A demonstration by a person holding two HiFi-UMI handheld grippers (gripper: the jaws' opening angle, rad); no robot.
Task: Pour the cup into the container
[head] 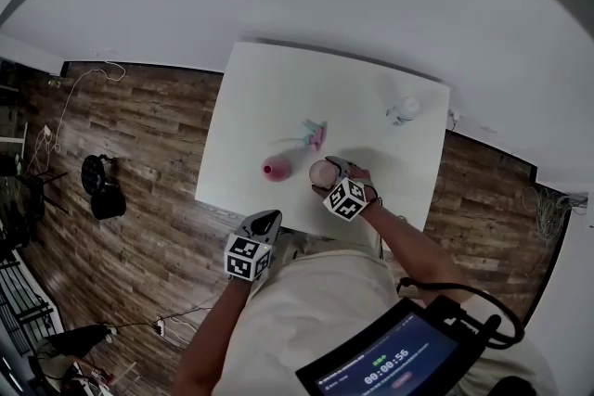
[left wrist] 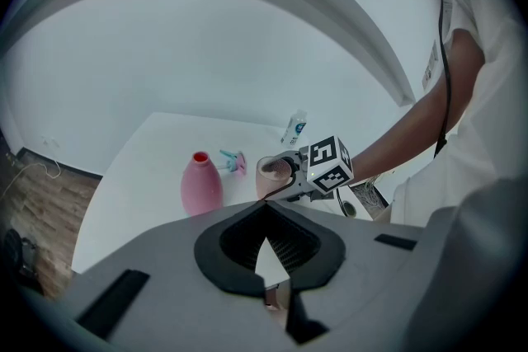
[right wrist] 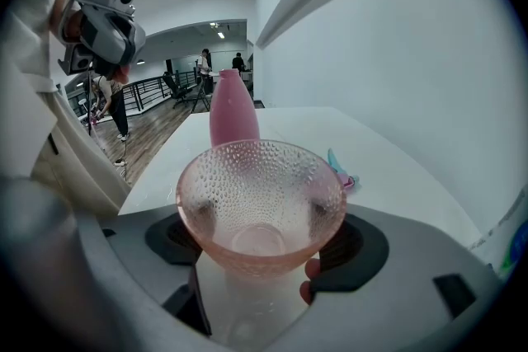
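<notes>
White table (head: 269, 97) on wood floor (head: 139, 125); right tool (right wrist: 264, 247) grips the cup (head: 321, 172), left tool (left wrist: 266, 227) closed.

The left tool (left wrist: 266, 212), jaws together and empty, faces a pink bottle (left wrist: 201, 185) beside a cup (left wrist: 273, 176).

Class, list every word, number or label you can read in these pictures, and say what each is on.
"00:00:56": on the screen worn at the person's front.
Small print above that number: too small to read.
Label on the white bottle: blue print, too blurred to read.
</notes>
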